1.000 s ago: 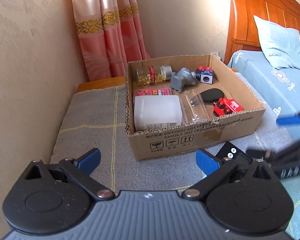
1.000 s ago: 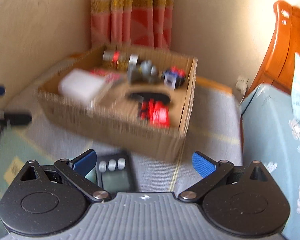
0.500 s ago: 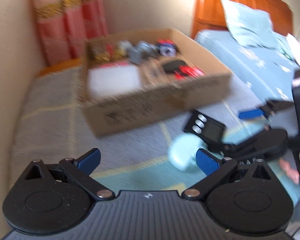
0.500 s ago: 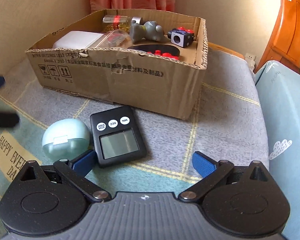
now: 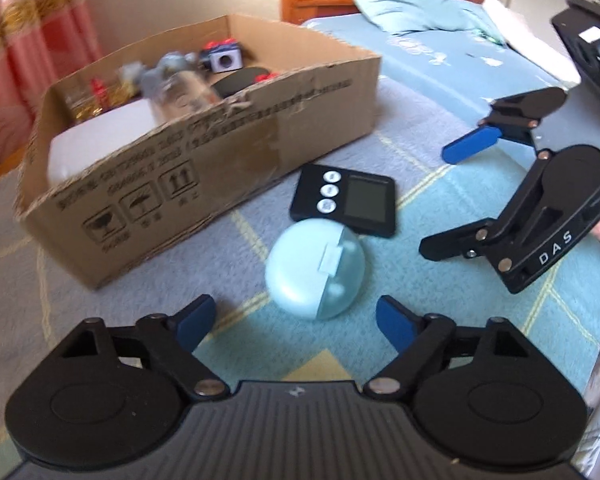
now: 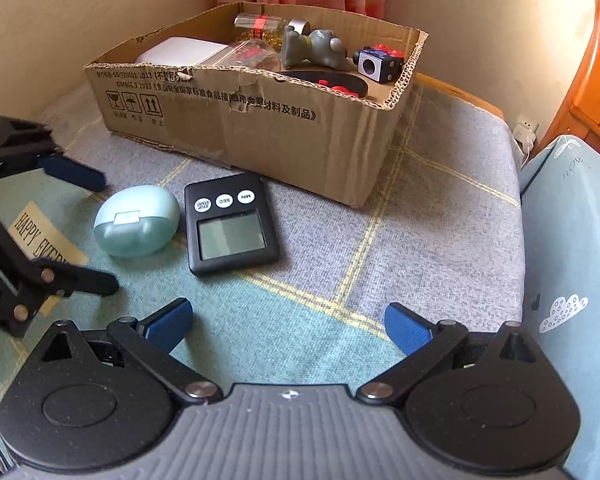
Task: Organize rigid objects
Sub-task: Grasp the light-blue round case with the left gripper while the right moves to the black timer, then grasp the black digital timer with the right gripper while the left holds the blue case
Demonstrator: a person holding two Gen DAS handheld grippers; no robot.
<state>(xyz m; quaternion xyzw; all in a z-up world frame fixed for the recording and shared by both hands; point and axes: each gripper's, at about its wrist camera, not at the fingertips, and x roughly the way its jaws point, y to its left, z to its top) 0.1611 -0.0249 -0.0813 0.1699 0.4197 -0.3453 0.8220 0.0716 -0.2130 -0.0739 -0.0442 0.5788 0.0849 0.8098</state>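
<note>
Left gripper (image 5: 290, 322) closing, nothing pinched, just short of mint case (image 5: 316, 268); right gripper (image 6: 288, 324) open, near black timer (image 6: 230, 224).

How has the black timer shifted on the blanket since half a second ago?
No. In the right wrist view the black timer lies beside the mint case, just before the cardboard box, as before.

Daylight was bright and warm. The left wrist view showed motion blur across the cardboard box (image 5: 204, 136); the right wrist view was sharp. Fisheye distortion curved both frames' edges.
</note>
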